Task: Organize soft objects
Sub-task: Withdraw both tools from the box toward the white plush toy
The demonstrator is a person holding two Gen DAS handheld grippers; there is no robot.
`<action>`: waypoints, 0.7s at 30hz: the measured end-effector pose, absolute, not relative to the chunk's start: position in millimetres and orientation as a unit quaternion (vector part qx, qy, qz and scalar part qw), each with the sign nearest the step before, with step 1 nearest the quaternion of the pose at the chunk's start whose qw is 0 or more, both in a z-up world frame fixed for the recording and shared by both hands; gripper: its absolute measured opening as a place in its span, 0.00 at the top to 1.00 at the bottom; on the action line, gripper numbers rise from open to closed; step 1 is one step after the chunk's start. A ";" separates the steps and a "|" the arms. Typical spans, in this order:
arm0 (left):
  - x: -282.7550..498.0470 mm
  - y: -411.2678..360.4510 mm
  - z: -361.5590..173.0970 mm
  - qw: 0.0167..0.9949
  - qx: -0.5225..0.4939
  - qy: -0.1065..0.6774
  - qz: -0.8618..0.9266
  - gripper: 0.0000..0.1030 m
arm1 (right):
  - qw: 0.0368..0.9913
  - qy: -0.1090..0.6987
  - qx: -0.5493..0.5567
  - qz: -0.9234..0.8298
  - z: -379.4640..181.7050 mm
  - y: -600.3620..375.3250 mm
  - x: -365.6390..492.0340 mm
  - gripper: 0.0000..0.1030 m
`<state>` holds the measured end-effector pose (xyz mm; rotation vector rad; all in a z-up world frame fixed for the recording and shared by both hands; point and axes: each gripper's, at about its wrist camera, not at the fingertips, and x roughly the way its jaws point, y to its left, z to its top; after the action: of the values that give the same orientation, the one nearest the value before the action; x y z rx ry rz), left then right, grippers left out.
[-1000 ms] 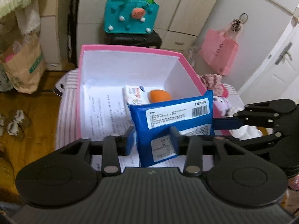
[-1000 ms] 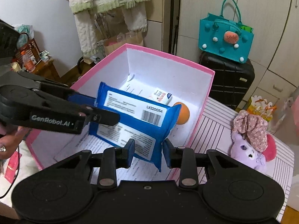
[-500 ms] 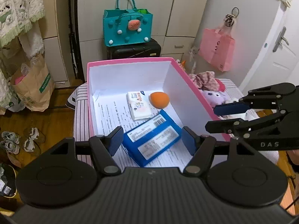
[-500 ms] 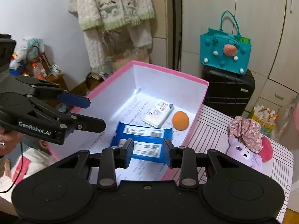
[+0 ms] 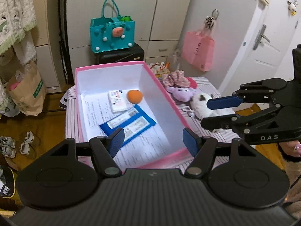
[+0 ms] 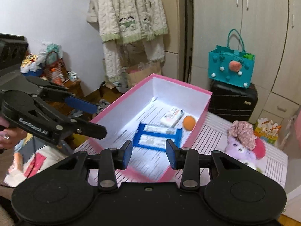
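Striped cloth-covered table (image 5: pixel 204 86), pink lines on white. Directly on it: pink box (image 5: pixel 167 101), open-topped, occupying the left part of the left wrist view, long axis running near to far. Right of the box, on bare striped cloth: purple plush (image 5: pixel 180 96) at the far end, floral fabric (image 5: pixel 174 77) bunched just beyond and touching it, white plush (image 5: pixel 200 103) nearer, beside the purple one. Near right corner of the table hidden.
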<state>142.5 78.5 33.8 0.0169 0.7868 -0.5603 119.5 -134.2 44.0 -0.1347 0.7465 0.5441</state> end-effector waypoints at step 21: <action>88.0 26.2 47.2 0.854 0.038 0.391 -0.341 0.31 | 0.910 0.341 -0.061 0.226 47.0 -210.1 24.4 0.41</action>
<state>88.0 26.2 47.2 0.0792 0.8213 -0.7165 24.4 -210.1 47.0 -0.1265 0.7034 0.4669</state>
